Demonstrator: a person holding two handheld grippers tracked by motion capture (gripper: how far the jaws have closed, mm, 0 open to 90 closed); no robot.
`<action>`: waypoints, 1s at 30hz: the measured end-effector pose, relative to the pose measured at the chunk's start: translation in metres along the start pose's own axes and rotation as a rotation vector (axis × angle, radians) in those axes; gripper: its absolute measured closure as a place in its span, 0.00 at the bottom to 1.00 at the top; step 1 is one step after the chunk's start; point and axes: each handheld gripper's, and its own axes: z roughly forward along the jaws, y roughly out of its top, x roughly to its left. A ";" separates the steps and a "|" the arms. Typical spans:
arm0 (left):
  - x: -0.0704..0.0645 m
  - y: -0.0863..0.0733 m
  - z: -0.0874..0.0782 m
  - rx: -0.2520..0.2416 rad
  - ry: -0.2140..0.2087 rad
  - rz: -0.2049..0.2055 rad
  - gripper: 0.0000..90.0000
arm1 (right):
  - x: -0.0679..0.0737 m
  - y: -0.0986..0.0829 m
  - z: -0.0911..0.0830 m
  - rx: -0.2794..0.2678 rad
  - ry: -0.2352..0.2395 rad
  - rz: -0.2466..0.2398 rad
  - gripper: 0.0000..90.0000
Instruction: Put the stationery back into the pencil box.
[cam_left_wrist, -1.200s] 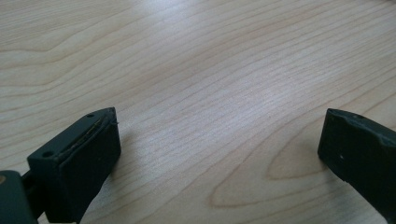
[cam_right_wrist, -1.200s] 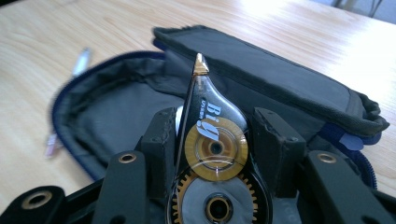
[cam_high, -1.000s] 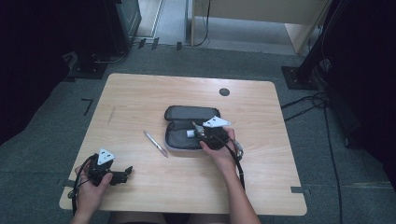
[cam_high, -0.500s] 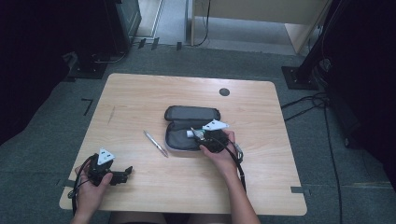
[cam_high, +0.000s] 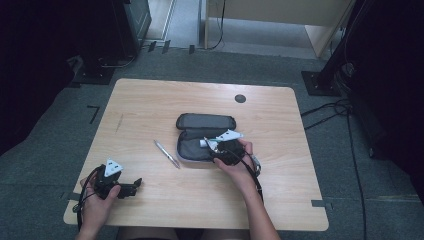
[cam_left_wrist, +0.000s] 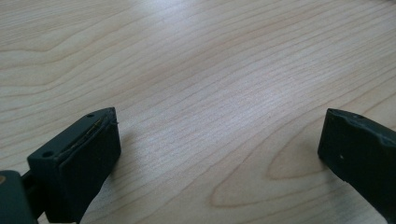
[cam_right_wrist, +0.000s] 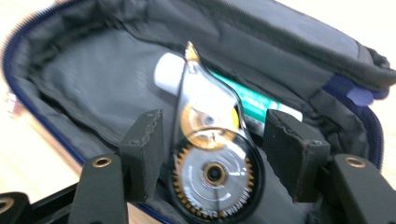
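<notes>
While the right gripper (cam_right_wrist: 212, 156) is straddling a correction tape dispenser (cam_right_wrist: 212, 158) inside the open pencil case (cam_right_wrist: 93, 79), jaws spread, left gripper (cam_left_wrist: 219, 154) resting spread on the table (cam_left_wrist: 196, 70), no writing legible.

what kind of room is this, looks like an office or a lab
Probably a lab or recording workspace: one bare wooden table on grey carpet, cables across the floor, dark equipment stands around it, and an open pencil case as the work item.

Even overhead light, dark surroundings.
My table (cam_high: 150, 105) is softly lit; my right gripper view blurs the pencil case (cam_right_wrist: 289, 51) rim.
</notes>
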 end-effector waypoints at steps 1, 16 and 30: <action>0.000 0.000 0.000 0.000 0.000 0.000 0.00 | 0.000 0.000 0.001 0.012 -0.013 -0.003 0.43; 0.000 0.000 0.000 0.000 0.000 0.000 0.00 | -0.012 0.006 -0.013 -0.111 -0.124 0.100 0.71; 0.000 0.000 0.000 0.000 0.000 -0.001 0.00 | -0.007 0.037 0.020 -0.048 -0.160 0.181 0.98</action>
